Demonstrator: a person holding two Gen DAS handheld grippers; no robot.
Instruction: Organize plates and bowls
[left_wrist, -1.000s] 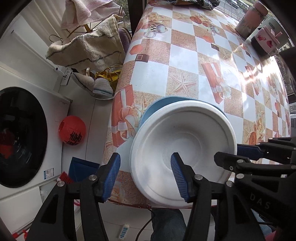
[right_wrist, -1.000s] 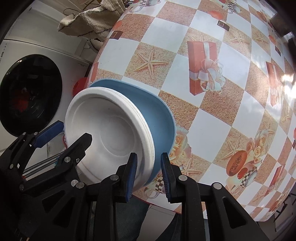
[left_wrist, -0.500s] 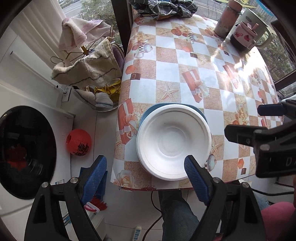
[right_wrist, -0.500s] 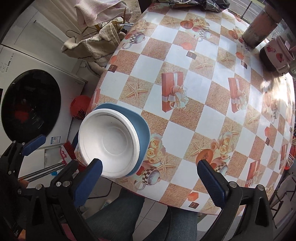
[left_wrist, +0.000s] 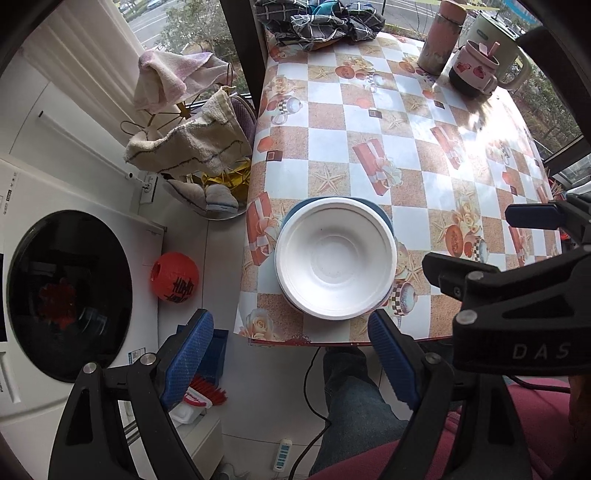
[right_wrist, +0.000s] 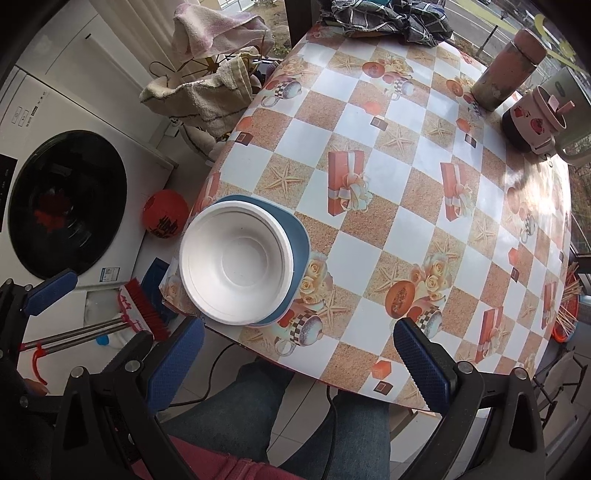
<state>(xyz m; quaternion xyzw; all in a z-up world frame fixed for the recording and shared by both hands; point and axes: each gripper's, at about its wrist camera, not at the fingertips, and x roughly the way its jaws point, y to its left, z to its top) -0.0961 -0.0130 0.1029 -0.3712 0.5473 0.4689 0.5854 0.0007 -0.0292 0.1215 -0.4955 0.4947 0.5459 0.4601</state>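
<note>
White bowl (left_wrist: 335, 263) sits on blue plate (right_wrist: 298, 248) at the tabletop (right_wrist: 406, 206) corner; left tool (left_wrist: 291, 363) and right tool (right_wrist: 295, 363), both spread wide, hold nothing.

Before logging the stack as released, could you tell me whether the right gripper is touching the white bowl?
Apart. The right wrist view shows the right gripper wide open, pulled back past the table edge, with tablecloth showing between its fingertips and the white bowl.

Black tongs (left_wrist: 291, 354), blue textured pads (left_wrist: 188, 356), silver screws, "DAS" lettering, jeans, red top
</note>
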